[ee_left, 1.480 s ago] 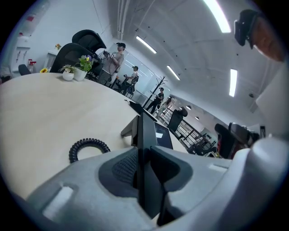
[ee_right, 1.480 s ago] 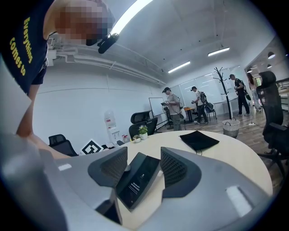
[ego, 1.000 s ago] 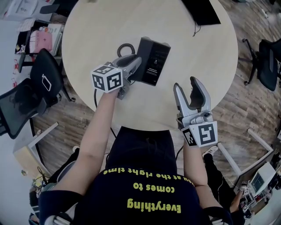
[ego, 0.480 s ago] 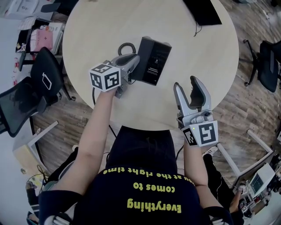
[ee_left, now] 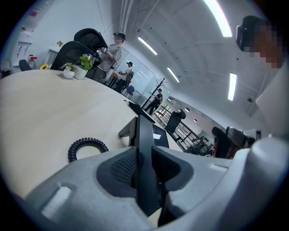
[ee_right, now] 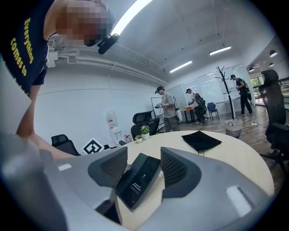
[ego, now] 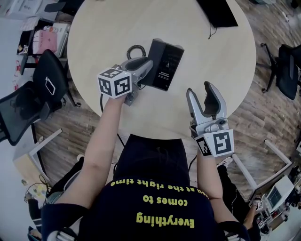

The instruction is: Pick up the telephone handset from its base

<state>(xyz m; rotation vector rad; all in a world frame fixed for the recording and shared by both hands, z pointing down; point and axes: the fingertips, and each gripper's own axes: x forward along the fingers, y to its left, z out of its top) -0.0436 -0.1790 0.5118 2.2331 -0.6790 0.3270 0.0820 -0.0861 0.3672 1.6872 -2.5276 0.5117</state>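
The black telephone [ego: 164, 65] lies on the round table [ego: 225, 66], with its coiled cord [ego: 135, 51] behind it. My left gripper [ego: 143, 70] reaches over the phone's left side, where the handset lies, and covers most of it. In the left gripper view the handset [ee_left: 145, 135] stands edge-on as a dark slab between the jaws of the left gripper [ee_left: 144, 168]. These jaws have just been opening, and a thin gap shows at the right pad. My right gripper [ego: 207, 101] hovers open and empty at the table's near edge. It [ee_right: 143, 168] faces the phone [ee_right: 137, 180].
A black pouch [ego: 217, 12] with a cord lies at the table's far right. Office chairs stand to the left [ego: 47, 84] and right [ego: 288, 66]. Small potted plants [ee_left: 76, 70] sit on the far rim. People stand in the room beyond.
The left gripper's marker cube wobbles slightly left and back over the handset. The right gripper stays still.
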